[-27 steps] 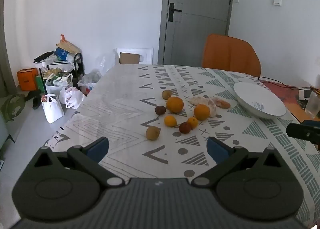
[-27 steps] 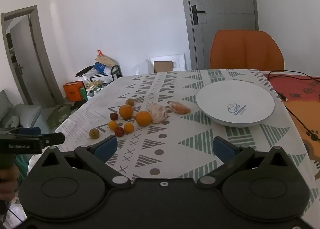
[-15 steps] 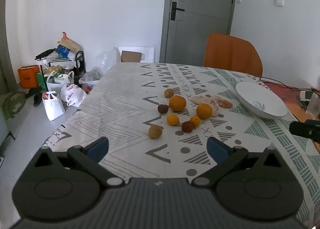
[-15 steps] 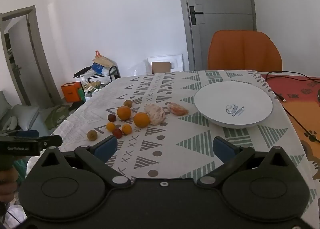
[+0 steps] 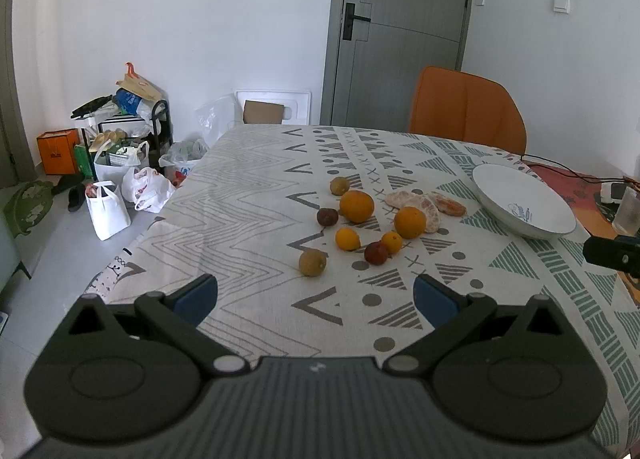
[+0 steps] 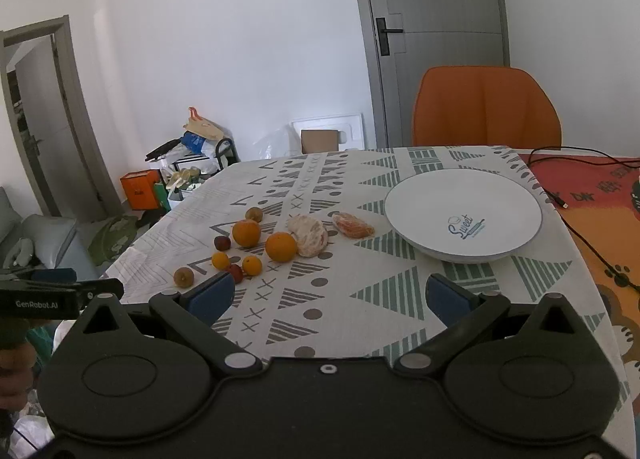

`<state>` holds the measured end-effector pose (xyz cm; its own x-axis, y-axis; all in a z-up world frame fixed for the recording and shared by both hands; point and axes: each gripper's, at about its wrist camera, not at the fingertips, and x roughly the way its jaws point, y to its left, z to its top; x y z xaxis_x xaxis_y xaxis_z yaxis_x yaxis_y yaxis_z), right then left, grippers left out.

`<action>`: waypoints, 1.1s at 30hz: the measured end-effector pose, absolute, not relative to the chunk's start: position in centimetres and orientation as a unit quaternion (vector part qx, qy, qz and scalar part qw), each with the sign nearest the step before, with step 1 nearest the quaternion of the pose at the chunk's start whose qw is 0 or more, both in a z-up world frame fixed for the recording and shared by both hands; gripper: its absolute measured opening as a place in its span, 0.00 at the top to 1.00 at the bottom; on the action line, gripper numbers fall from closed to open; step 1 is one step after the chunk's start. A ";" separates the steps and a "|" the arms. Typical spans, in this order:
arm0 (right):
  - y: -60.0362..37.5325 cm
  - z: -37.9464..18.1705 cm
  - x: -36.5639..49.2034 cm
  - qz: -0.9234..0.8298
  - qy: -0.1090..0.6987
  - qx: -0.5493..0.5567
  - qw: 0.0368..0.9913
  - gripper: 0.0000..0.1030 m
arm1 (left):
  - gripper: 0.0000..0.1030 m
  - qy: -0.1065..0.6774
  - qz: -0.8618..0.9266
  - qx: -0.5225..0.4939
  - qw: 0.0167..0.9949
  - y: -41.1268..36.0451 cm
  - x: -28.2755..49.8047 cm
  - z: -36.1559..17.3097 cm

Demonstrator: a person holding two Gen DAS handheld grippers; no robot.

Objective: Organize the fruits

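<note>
Fruits lie loose on the patterned tablecloth (image 5: 248, 219), all ahead of both sets of jaws; none is between the pads and none is in the plate.

Left gripper (image 5: 316, 297): jaws fully apart, nothing held. Left to right from its camera:
- brownish fruit (image 5: 312, 263), nearest, ahead of the jaw gap, slightly left of centre
- dark red fruit (image 5: 327, 216) and a second brownish one (image 5: 339, 185), further out
- small orange (image 5: 347, 239), with a large orange (image 5: 357, 206) beyond it
- red fruit (image 5: 376, 252) touching or just beside another small orange (image 5: 391, 242)
- second large orange (image 5: 410, 222) against the peeled citrus (image 5: 416, 201)
- loose segment cluster (image 5: 450, 205), right of the peeled citrus

Right of the cluster, well apart from it: white plate (image 5: 520, 195), empty. From the left camera it sits ahead and right of the right-hand pad.

Right gripper (image 6: 330, 295): jaws fully apart, nothing held. From its camera the fruit group sits ahead and left of the gap; the red fruit (image 6: 236, 273) shows just above the left-hand pad. The plate is ahead, in line with the right-hand pad. The left gripper's body shows at the far left edge of this view.

Progress, judged: nothing sorted. The plate holds no fruit and every piece is on the cloth. If the plate is the target, all pieces remain to be moved; I count about ten. No pick in hand; both tools hover short of the fruit, tilted down toward the table.
</note>
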<state>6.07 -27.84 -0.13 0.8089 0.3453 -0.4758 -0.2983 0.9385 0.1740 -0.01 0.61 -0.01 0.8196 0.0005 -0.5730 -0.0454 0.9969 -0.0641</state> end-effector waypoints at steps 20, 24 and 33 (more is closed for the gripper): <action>-27.9 -0.3 6.2 0.167 0.258 0.046 0.950 0.00 | 0.00 0.302 0.013 -0.039 0.952 0.6 0.1 -0.2; -27.9 -0.3 6.2 0.168 0.257 0.048 0.951 0.00 | 0.00 0.304 0.014 -0.040 0.952 0.6 0.1 -0.4; -27.9 -0.2 6.2 0.166 0.256 0.046 0.951 0.00 | 0.00 0.305 0.015 -0.040 0.952 0.6 0.2 -0.4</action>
<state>6.17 -27.92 -0.24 0.8140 0.3387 -0.4719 -0.2919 0.9409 0.1718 0.18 0.59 -0.41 0.8139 0.0049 -0.5809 -0.0536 0.9963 -0.0667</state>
